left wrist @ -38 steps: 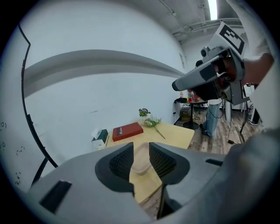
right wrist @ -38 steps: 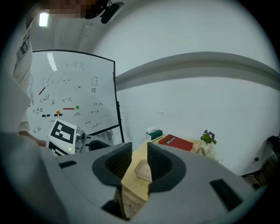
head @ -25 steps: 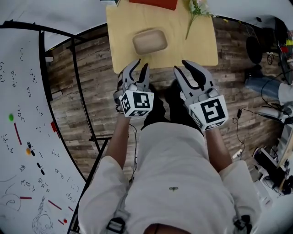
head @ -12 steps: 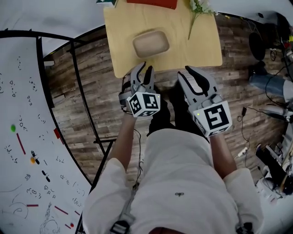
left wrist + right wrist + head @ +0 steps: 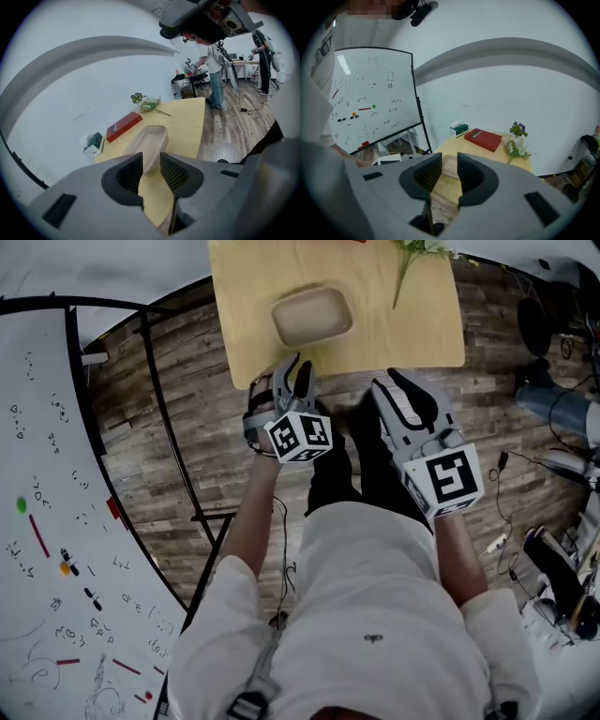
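Beige tray (image 5: 312, 317) on tabletop (image 5: 417, 334), long axis left-right. It lies just ahead of left gripper (image 5: 289, 371), the nearer 1; right gripper (image 5: 389, 383) sits off right. Both jaws narrowly apart, empty.

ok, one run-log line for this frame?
left gripper: open, empty, aimed at tray, apart from it | right gripper: open, empty, by table near edge | tray: on table, untouched
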